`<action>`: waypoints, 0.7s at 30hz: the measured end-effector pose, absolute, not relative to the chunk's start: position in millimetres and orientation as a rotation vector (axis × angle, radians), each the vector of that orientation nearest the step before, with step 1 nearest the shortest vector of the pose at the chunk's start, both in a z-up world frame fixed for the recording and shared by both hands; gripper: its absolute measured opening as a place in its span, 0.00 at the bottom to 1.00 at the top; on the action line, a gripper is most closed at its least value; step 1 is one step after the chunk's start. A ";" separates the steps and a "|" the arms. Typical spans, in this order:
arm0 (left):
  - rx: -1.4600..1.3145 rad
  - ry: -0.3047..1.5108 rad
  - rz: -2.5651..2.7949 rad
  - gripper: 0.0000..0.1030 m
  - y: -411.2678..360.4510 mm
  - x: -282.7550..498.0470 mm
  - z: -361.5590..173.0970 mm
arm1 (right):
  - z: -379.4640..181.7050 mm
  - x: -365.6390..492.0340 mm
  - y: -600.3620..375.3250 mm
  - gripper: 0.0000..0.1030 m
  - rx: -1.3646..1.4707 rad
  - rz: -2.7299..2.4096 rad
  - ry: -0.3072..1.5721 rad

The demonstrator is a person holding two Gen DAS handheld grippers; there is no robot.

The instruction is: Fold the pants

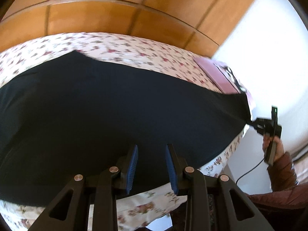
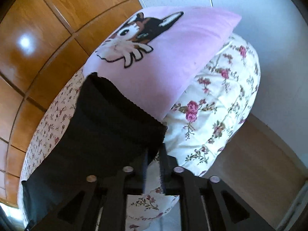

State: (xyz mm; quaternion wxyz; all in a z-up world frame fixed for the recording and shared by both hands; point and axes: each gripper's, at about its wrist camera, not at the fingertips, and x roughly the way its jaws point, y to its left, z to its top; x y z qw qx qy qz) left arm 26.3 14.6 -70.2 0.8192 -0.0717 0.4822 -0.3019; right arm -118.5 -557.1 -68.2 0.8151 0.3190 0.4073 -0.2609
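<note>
Left wrist view. The dark navy, soft-fabric pants [image 1: 107, 111] lie spread across the white bed cover printed with small red flowers [image 1: 123, 48], filling the middle of the frame from 9 o'clock to 3 o'clock. The left gripper [image 1: 151, 168], a black two-finger tool with blue ribbed pads [image 1: 132, 168], enters from 6 o'clock; its fingers stand apart with a clear gap, over the near edge of the pants, and nothing is pinched between them. At 3 o'clock the right gripper [image 1: 256, 124] meets the far end of the pants, carried by a hand [image 1: 273, 146] in a brown quilted sleeve [image 1: 283, 173]. A glossy orange-brown wooden wardrobe [image 1: 107, 13] fills 12 o'clock, and a white wall [image 1: 269, 38] lies at 2 o'clock.

Right wrist view. One end of the pants [image 2: 107, 127] runs from centre toward 8 o'clock, its edge overlapping a pink rectangular pillow printed with a brown-and-white cartoon animal [image 2: 173, 61] at 12 o'clock. The right gripper [image 2: 154, 163] enters from 6 o'clock beside the corner of the pants; its fingers are narrowly parted, and whether they pinch the cloth cannot be told, as this part is blurred. A white quilt with large pink roses [image 2: 221, 105] lies at 3 o'clock.
</note>
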 end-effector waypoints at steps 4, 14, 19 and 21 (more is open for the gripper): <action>-0.221 1.015 -0.587 0.29 47.8 21.5 -69.5 | -40.5 -123.0 -528.4 0.23 0.595 -0.503 0.880; -0.262 1.013 -0.545 0.29 61.7 14.1 -76.7 | -41.0 -73.6 -341.7 0.34 0.170 0.158 1.083; -0.180 1.035 -0.633 0.29 37.9 7.0 -78.3 | -53.1 -67.8 -289.9 0.34 -0.084 0.228 1.105; -0.161 1.046 -0.648 0.29 31.2 5.5 -82.0 | -64.2 -63.2 -282.1 0.36 -0.143 0.236 1.119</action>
